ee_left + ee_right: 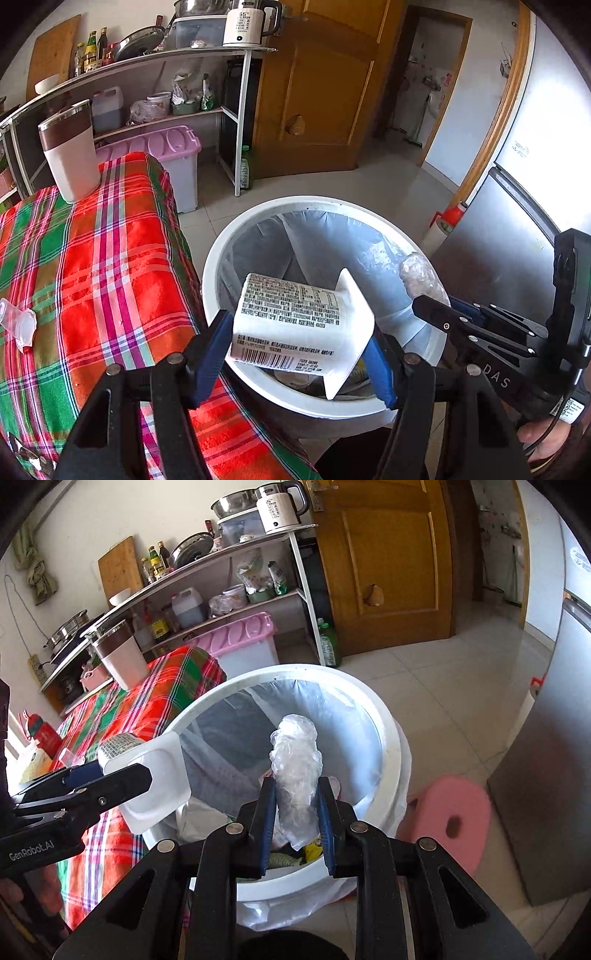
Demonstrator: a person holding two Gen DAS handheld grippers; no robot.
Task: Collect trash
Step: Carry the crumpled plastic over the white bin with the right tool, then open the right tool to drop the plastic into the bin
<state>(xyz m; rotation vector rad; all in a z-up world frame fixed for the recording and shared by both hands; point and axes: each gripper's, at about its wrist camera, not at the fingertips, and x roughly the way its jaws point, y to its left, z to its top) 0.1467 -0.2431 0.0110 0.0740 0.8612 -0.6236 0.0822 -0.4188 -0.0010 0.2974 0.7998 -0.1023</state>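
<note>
Blue-padded jaws of my left gripper (299, 354) are clamped on a white square plastic tub with a printed label (295, 317), held on its side above the near rim of the round white bin lined with a clear bag (212, 266). My right gripper (297, 812) is squeezed nearly together on a crumpled wad of clear plastic film (295, 760), which stands up over the middle of the bin's mouth.

I judge both pieces are in place to be dropped. The tub hangs over the bin's near rim on the table side, so if I let go carelessly it could catch the rim and tip out onto the red and green plaid tablecloth (110, 258) beside the bin, or to the floor. The film is light and may cling to a pad instead of falling.

Count: two grippers, each holding one piece of trash; one bin; one small clear plastic cup with a white lid (16, 325) left on the cloth, well away from the bin; one brown and white tumbler (70, 151) beyond it.
</note>
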